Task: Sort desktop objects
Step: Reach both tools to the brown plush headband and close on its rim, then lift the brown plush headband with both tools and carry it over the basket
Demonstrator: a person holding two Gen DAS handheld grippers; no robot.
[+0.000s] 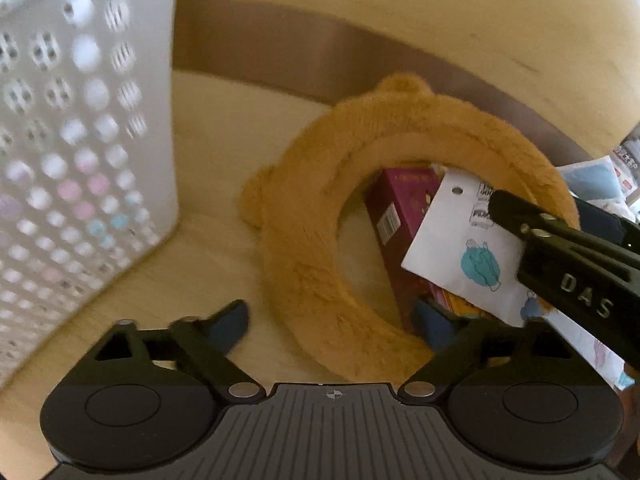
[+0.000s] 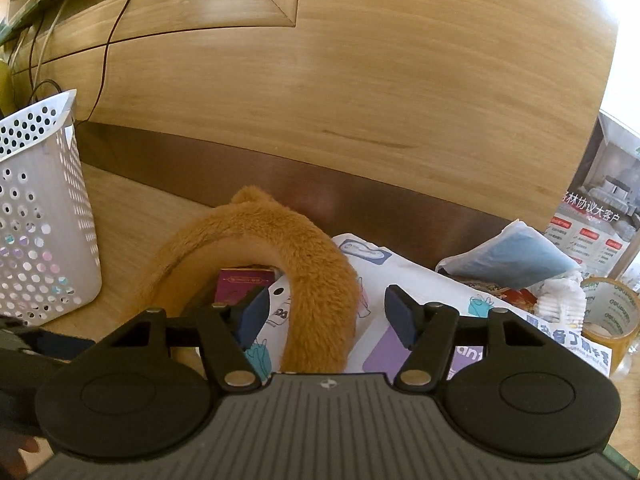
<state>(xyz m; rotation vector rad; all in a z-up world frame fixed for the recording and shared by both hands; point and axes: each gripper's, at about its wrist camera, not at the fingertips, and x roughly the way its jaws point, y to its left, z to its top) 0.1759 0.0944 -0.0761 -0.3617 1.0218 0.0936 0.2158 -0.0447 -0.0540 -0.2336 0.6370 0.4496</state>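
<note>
A furry tan headband with bear ears [image 1: 312,208] lies on the wooden desk; it also shows in the right wrist view [image 2: 320,272]. Inside its loop lie a maroon box [image 1: 394,216] and a white printed packet [image 1: 460,240]. My left gripper [image 1: 332,324] is open, its fingers on either side of the band's near part. My right gripper [image 2: 326,316] is open, straddling the band's right side above the white packet [image 2: 404,276]. One of its fingers [image 1: 532,232] reaches in from the right in the left wrist view.
A white perforated basket [image 1: 80,152] stands at the left, also seen in the right wrist view [image 2: 40,216]. At the right lie a blue pouch [image 2: 508,256], a tape roll [image 2: 612,312], tissues and a standing leaflet [image 2: 600,200]. A wood wall rises behind.
</note>
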